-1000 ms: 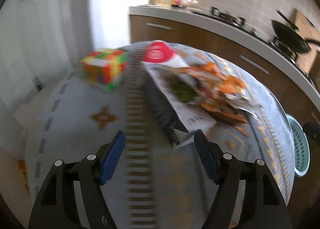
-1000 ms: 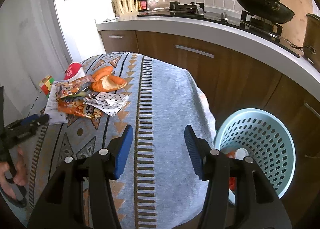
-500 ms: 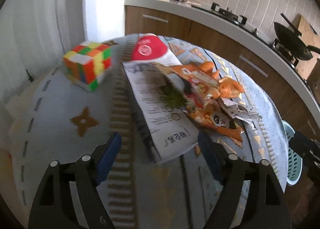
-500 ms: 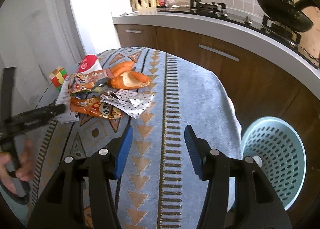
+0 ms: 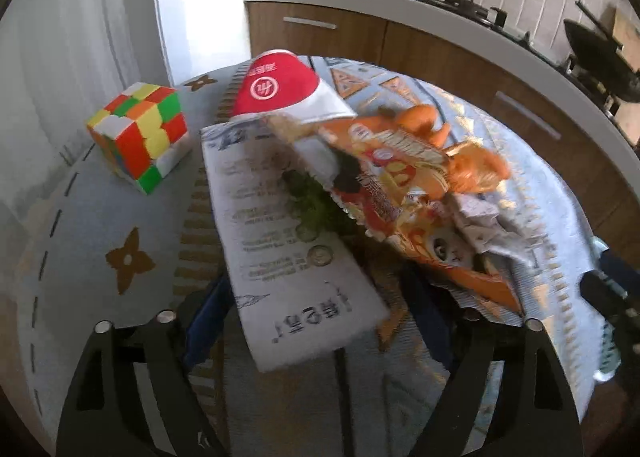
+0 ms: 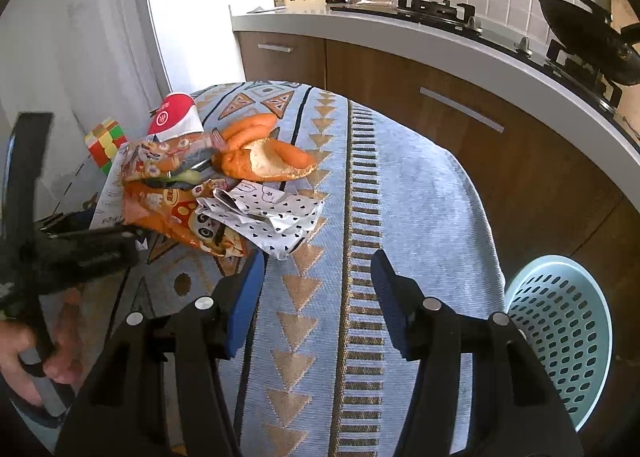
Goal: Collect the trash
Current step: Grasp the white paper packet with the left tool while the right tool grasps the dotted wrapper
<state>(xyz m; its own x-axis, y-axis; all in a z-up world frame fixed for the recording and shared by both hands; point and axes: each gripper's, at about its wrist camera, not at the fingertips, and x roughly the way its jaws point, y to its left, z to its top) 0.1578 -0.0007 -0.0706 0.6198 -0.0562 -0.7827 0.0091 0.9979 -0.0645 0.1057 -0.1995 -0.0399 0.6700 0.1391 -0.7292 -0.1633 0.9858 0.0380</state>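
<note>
Both grippers are reaching over a round table (image 6: 420, 193) covered in a patterned grey cloth. On the left gripper (image 5: 320, 321), the blue-padded fingers (image 5: 208, 321) are spread wide on either side of the near end of a white printed bag (image 5: 280, 241), which is lying flat between them; whether the pads are touching it I cannot tell, as this part is blurred. From the right wrist view, the same gripper is showing at the left edge, with the person's left hand (image 6: 24, 357) holding its handle.

That white bag is sitting at the bottom of a small heap of trash. Orange snack wrappers (image 5: 392, 185) are lying across it, with something green (image 5: 316, 205) tucked under them. A red and white paper cup (image 5: 280, 89) is lying on its side at the far end of the heap, orange peel (image 6: 260, 157) is resting beside the wrappers, and a crumpled white wrapper with black hearts (image 6: 276, 217) is lying on the near side.

With its fingers parted and holding nothing, the right gripper (image 6: 316, 297) is hovering over bare cloth just short of the heart-print wrapper.

A colourful puzzle cube (image 5: 140, 137) is standing left of the heap, apart from it. A pale blue basket (image 6: 560, 337) is sitting on the floor to the right of the table, below the kitchen counter (image 6: 400, 37).
</note>
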